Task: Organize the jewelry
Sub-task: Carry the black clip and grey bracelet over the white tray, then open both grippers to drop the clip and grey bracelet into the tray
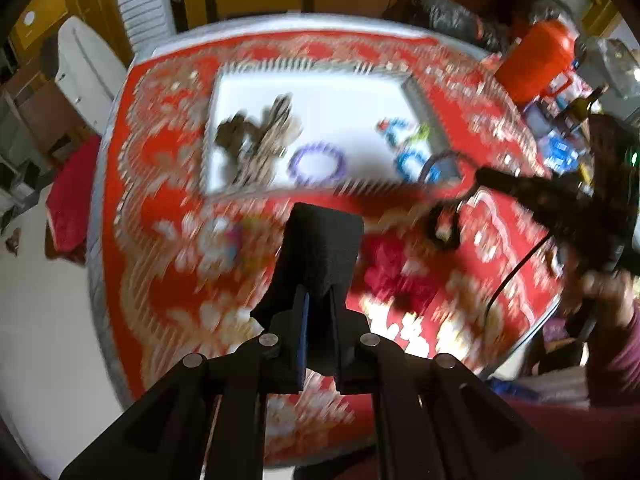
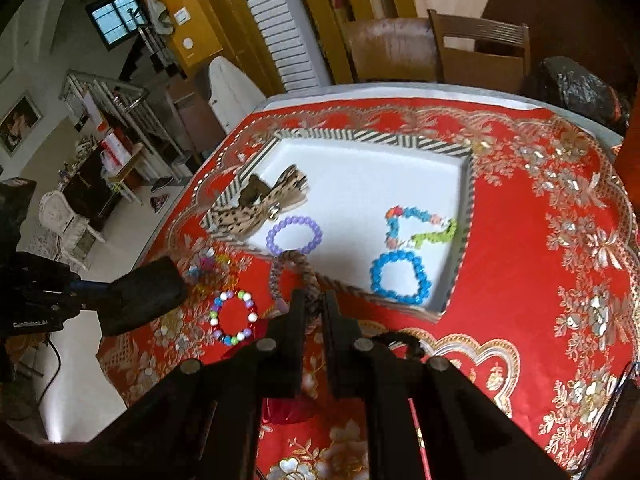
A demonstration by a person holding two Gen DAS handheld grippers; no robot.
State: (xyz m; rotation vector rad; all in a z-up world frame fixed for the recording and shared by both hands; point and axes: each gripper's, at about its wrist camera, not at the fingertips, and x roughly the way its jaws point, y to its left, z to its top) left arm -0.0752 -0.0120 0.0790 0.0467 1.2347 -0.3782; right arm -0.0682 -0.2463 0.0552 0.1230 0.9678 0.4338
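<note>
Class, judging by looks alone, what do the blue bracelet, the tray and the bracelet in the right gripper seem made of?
Blue bracelet: glossy round beads, probably plastic. Tray: matte white floor, striped rim, likely card. Bracelet in the right gripper: braided cord, twisted strands showing, apparently textile.

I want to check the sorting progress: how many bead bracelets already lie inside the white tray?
3: a purple bracelet near the front edge of the tray, a blue bracelet in the front right corner, and a multicoloured bracelet behind it. The leopard-print item may hide more.
</note>
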